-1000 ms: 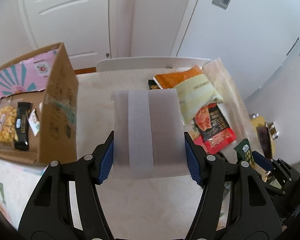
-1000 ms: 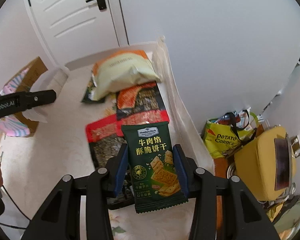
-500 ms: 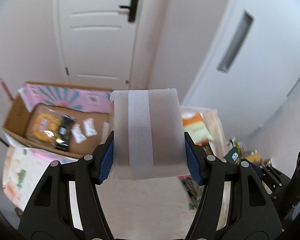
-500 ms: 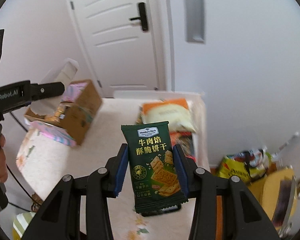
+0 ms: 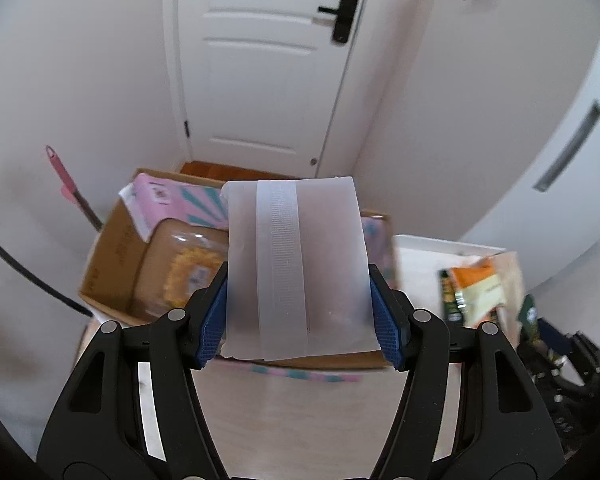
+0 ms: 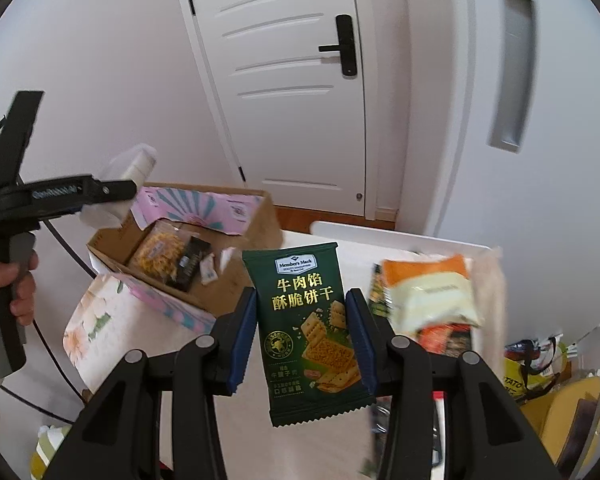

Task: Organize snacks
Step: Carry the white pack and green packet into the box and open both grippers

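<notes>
Left wrist view: the left gripper (image 5: pixel 298 308) clamps a frosted white packet (image 5: pixel 296 268) between its blue pads; the packet is translucent with a ribbed white seam down its middle, and its long axis runs away from the camera, far edge uppermost. It hangs in the air over the near wall of an open cardboard box (image 5: pixel 112 256) that stands at the table's (image 5: pixel 300 420) left far corner and holds a yellow snack bag (image 5: pixel 188 272). An orange-and-cream bag (image 5: pixel 480 284) lies by the right edge. Behind stands a white door (image 5: pixel 260 60).

Right wrist view: the right gripper (image 6: pixel 302 316) grips a dark green cracker packet (image 6: pixel 308 332) by its sides, printed face to the camera, upright, long axis vertical, serrated ends top and bottom. It is held above the pale table between the box and the orange-and-cream bag. At left a hand (image 6: pixel 18 284) holds the left gripper.
</notes>
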`<state>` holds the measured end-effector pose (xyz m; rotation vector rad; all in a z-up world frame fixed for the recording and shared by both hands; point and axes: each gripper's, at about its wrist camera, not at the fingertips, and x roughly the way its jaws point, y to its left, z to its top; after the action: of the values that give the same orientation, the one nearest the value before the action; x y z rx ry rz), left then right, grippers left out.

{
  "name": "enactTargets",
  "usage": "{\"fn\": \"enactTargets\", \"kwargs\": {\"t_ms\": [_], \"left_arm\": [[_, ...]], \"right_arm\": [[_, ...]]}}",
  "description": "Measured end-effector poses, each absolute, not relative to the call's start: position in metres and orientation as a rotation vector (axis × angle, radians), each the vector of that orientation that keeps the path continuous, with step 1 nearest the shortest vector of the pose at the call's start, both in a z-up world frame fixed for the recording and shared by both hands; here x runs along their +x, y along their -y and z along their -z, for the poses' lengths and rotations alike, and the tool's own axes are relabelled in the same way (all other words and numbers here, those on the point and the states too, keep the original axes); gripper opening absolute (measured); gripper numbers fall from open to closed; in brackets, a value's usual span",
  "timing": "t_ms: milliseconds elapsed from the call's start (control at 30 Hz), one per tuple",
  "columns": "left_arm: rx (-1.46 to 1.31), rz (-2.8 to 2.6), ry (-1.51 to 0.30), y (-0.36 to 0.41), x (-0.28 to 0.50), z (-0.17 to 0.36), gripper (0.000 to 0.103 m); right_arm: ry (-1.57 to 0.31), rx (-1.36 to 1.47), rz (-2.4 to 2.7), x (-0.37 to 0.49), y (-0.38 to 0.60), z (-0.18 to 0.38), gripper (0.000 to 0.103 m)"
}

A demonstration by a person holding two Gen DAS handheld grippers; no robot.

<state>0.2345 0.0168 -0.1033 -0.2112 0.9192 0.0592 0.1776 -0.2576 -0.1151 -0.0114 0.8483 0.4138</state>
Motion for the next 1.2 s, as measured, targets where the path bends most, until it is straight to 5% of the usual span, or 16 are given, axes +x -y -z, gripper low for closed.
{"fn": "enactTargets", "kwargs": {"t_ms": [833,900,967,1200], "left_arm": [[-0.165,0.001,-1.132,-0.13,0.299,0.204,0.061],[-0.151,0.006,-1.118,-0.131,0.301,0.202,0.069],[-0.145,0.017,-1.105,-0.13,0.3,0.199,0.1],[-0.107,0.017,-1.071,-0.129,0.283,0.181,0.101]], "right_arm": [[-0.938,-0.051,-0.404,0.261,0.082,0.151,0.041],[-0.948,-0.052,-0.402,0.263,0.077,0.153,0.041],[-0.961,-0.043,-0.4,0.263,0.075,0.156,0.041],[-0.999,0.008,-0.392,0.273,0.074,0.16,0.041]]}}
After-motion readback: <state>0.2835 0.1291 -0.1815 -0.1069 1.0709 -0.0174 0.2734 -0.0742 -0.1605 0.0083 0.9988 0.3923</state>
